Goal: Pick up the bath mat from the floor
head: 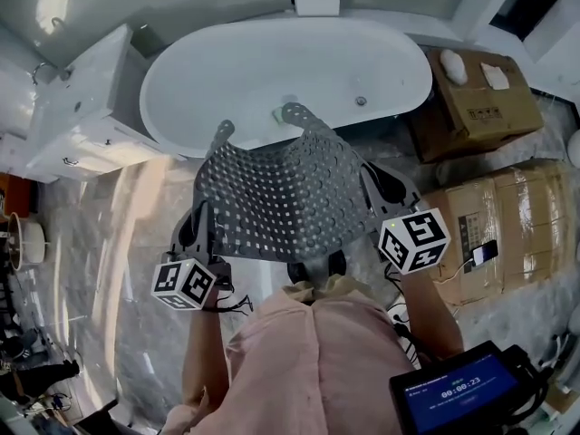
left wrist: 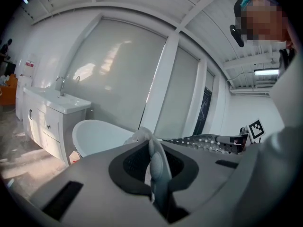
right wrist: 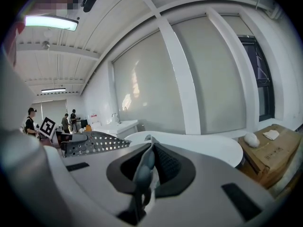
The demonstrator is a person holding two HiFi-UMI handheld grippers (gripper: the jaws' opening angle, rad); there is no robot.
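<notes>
The bath mat (head: 292, 191) is grey rubber, full of small square holes, and hangs spread out above the marble floor in front of the tub. My left gripper (head: 201, 217) is shut on its near left corner, and my right gripper (head: 376, 181) is shut on its near right corner. In the left gripper view a fold of the mat's edge (left wrist: 154, 157) is pinched in my left gripper (left wrist: 152, 148), with the rest of the mat (left wrist: 201, 141) stretching right. In the right gripper view the mat (right wrist: 92, 143) stretches left from my right gripper (right wrist: 144, 167), which pinches its edge.
A white oval bathtub (head: 181, 116) stands just beyond the mat. A white vanity with a sink (head: 86, 107) is at the left. Two cardboard boxes (head: 476, 102) (head: 512, 225) stand at the right. A small screen (head: 460, 394) sits at the bottom right.
</notes>
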